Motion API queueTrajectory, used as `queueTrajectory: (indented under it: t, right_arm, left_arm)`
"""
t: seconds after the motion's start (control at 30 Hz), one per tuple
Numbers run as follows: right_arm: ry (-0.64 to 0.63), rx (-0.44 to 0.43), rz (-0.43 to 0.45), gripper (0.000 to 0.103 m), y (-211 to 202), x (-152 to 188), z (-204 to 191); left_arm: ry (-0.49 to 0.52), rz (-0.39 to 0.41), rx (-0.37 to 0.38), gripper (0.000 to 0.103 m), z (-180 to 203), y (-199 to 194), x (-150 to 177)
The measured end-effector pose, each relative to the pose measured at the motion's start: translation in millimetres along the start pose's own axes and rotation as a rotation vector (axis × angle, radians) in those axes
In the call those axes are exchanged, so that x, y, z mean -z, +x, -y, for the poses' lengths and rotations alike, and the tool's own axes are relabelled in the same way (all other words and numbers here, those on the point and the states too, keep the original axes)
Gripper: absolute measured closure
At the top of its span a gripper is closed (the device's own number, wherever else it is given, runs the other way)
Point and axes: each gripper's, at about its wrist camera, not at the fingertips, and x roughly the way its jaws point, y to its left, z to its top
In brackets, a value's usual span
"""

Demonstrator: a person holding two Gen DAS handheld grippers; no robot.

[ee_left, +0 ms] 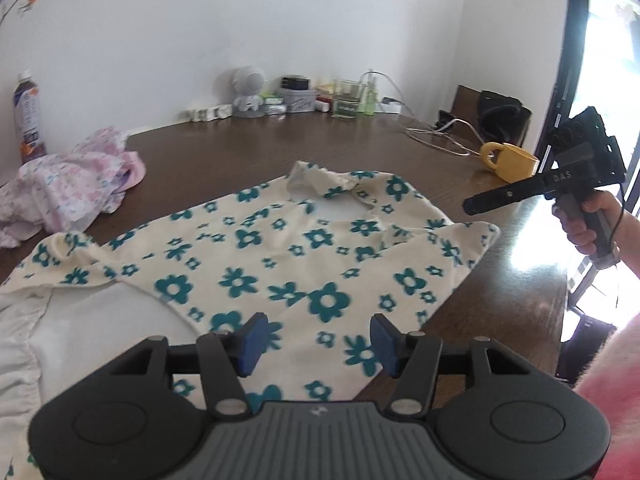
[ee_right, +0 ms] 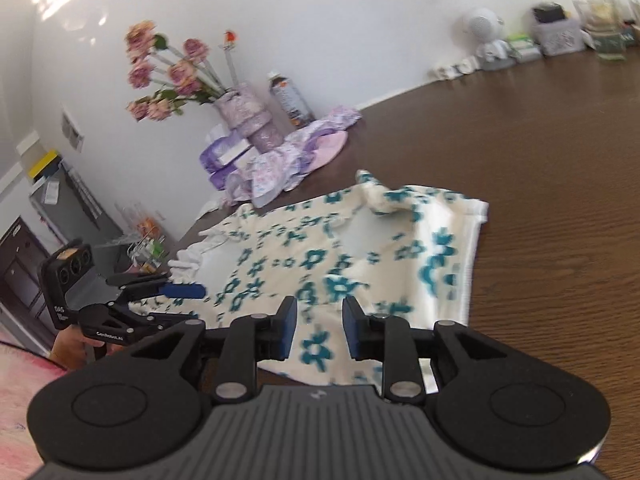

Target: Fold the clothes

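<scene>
Both tongs, left [ee_left: 316,344] and right [ee_right: 320,330], are released above the shirt [ee_left: 280,264]; a shallow pinch may slip, dragging it toward the table [ee_left: 500,312] edge.

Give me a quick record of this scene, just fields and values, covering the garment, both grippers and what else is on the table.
garment: cream shirt with teal flowers, spread flat on the wooden table, not yet folded
left gripper: open, above the shirt's near part, holding nothing
right gripper: open, above the shirt, empty
other clothing: crumpled pink floral garment at the table's far left
also on table: yellow mug, drink bottle, vase of flowers
</scene>
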Motion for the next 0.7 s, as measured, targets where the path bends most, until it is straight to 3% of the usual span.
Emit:
queueTrajectory:
  t: [0.13, 0.23, 0.27, 0.33, 0.53, 0.7]
  right_arm:
    - [-0.062, -0.014, -0.024, 0.080, 19, 5, -25]
    - [-0.060, 0.059, -0.052, 0.084, 35, 11, -25]
    - [-0.043, 0.093, -0.055, 0.087, 38, 14, -21]
    - [-0.001, 0.127, -0.041, 0.103, 38, 21, -10]
    - [0.058, 0.139, 0.045, 0.100, 18, 31, -4]
    - [0.074, 0.203, 0.090, 0.100, -3, 42, -2]
  left_arm:
    - [0.050, -0.025, 0.006, 0.048, 17, 16, 0]
    - [0.029, -0.059, -0.020, 0.049, 14, 26, 8]
    - [0.026, -0.050, -0.024, 0.049, 12, 26, 11]
    - [0.022, -0.034, -0.033, 0.049, 8, 25, 16]
    - [0.014, -0.016, -0.044, 0.049, 1, 20, 20]
    - [0.005, -0.001, -0.037, 0.048, -2, 19, 22]
